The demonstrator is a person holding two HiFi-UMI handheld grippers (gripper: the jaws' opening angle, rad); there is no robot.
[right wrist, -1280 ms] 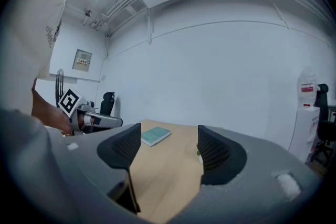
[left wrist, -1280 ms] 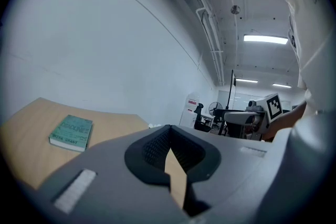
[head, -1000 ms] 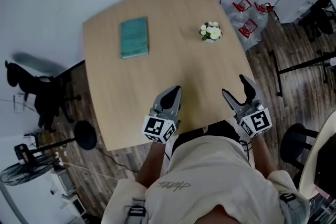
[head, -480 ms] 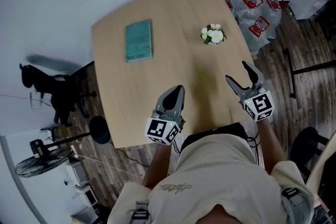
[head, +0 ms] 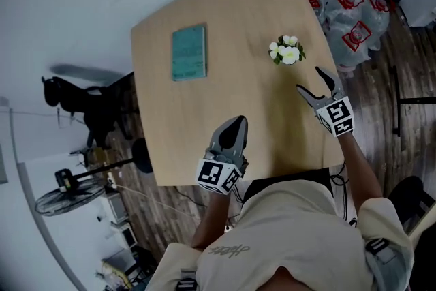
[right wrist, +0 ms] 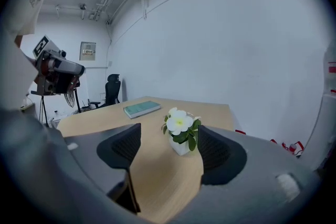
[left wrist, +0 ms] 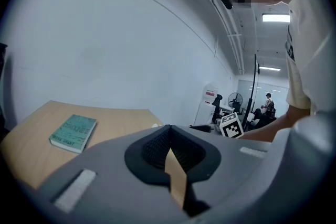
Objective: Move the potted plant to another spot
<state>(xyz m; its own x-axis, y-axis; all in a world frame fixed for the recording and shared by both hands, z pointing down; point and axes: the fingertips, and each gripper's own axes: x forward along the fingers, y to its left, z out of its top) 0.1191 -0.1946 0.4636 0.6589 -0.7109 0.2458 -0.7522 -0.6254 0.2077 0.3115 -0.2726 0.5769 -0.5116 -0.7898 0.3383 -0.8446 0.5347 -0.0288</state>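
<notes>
A small potted plant [head: 287, 51] with white flowers stands in a white pot near the right edge of the wooden table [head: 204, 119]. My right gripper [head: 311, 80] hovers just short of it, open, with nothing between its fingers. In the right gripper view the plant [right wrist: 181, 135] stands a little beyond the open pads, leaning toward the right-hand one. My left gripper [head: 236, 125] is shut and empty over the table's near part. In the left gripper view its pads [left wrist: 157, 147] meet, with nothing between them.
A teal book [head: 189, 52] lies flat on the table's far left part, and shows as the book [left wrist: 73, 132] in the left gripper view. Clear bags with red handles [head: 354, 17] sit on the floor past the right edge. A fan [head: 68, 194] and black chair [head: 88, 105] stand at left.
My right gripper has moved forward and down toward the plant, still open. The left gripper has edged forward over the table, still shut.
</notes>
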